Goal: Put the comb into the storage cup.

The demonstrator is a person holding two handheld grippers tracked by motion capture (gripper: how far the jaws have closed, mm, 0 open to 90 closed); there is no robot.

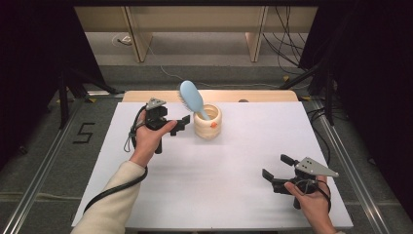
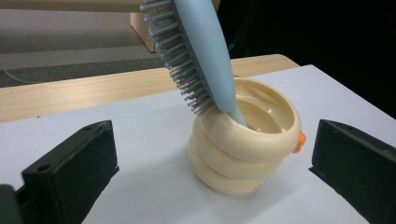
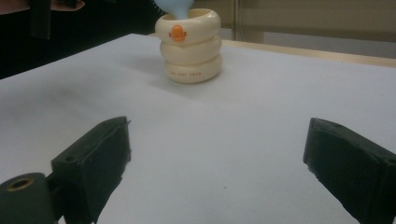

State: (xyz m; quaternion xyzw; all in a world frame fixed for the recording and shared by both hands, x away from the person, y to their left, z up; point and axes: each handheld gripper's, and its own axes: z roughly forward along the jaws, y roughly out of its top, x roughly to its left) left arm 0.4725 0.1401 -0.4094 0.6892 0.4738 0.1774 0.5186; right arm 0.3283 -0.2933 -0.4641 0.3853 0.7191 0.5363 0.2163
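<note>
A blue hairbrush (image 1: pixel 191 97) stands tilted in a cream cup (image 1: pixel 208 122) on the white table (image 1: pixel 234 195). The left gripper (image 1: pixel 183 121), jaws spread, sits just beside the cup; the right gripper (image 1: pixel 274 167), also spread, is well apart.

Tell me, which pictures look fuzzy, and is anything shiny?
In the left gripper view the brush bristles are crisp and the cup has soft glints inside; in the right gripper view the near black jaws blur; the high view is evenly lit, dark at both sides.

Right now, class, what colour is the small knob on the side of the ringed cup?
Orange, on the cream cup; the knob shows best in the right gripper view.
</note>
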